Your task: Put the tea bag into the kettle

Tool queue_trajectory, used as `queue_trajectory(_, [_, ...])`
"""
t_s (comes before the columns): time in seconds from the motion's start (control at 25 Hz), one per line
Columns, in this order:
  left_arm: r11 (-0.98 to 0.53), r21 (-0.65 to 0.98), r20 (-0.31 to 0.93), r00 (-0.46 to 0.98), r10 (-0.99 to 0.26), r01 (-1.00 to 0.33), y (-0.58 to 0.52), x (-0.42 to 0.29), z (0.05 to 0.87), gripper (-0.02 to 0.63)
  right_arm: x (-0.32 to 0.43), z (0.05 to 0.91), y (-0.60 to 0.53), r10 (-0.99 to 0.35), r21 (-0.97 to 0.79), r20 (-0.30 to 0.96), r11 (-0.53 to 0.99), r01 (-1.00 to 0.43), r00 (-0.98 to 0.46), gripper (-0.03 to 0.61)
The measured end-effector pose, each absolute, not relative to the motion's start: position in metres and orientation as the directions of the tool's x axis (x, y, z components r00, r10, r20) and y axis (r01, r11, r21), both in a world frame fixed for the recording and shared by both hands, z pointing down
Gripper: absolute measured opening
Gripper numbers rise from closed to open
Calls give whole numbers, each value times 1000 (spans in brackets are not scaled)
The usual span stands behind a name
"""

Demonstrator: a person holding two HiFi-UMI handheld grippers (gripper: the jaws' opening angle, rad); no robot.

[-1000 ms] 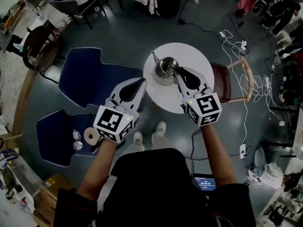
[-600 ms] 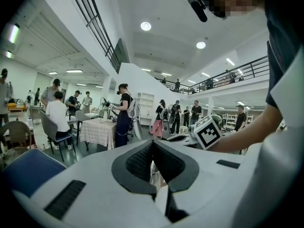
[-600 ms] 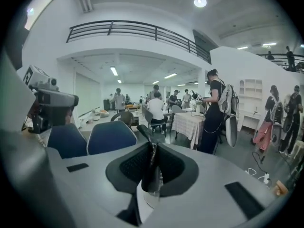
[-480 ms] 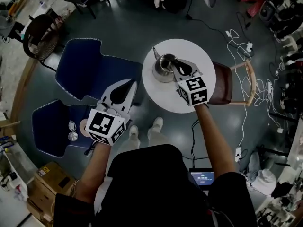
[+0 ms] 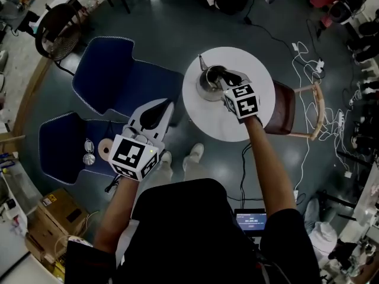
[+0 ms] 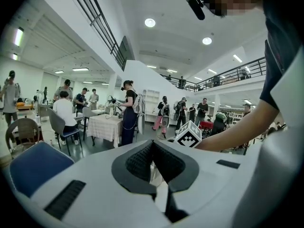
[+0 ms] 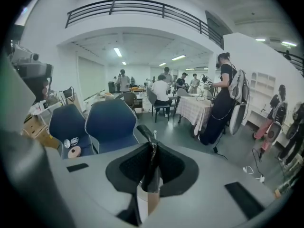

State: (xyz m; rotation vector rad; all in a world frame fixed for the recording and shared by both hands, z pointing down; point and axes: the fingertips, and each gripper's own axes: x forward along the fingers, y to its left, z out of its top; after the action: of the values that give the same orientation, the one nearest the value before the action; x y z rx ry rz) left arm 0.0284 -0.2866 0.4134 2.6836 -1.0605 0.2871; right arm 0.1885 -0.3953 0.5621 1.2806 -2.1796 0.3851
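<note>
Right gripper view: jaws pinched on the tea bag (image 7: pixel 151 171). The right gripper (image 7: pixel 153 148) has dropped right onto the kettle (image 5: pixel 205 89) on the round table (image 5: pixel 260 108), so release looks close. The left gripper (image 5: pixel 167 107), closed and empty, hangs aside.

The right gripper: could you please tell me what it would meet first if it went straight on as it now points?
Most likely the kettle: the right gripper slants down right at it, and its dark handle shows right at the tongs' tips. Exact depth is unclear.
</note>
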Motion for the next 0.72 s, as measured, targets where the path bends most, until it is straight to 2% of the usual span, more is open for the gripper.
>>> queue_trajectory(0.72, [-652,165,301,667,-682,-740,-280,3,430,14,181,619,-412,-568,103,763,579,-809,-309,54])
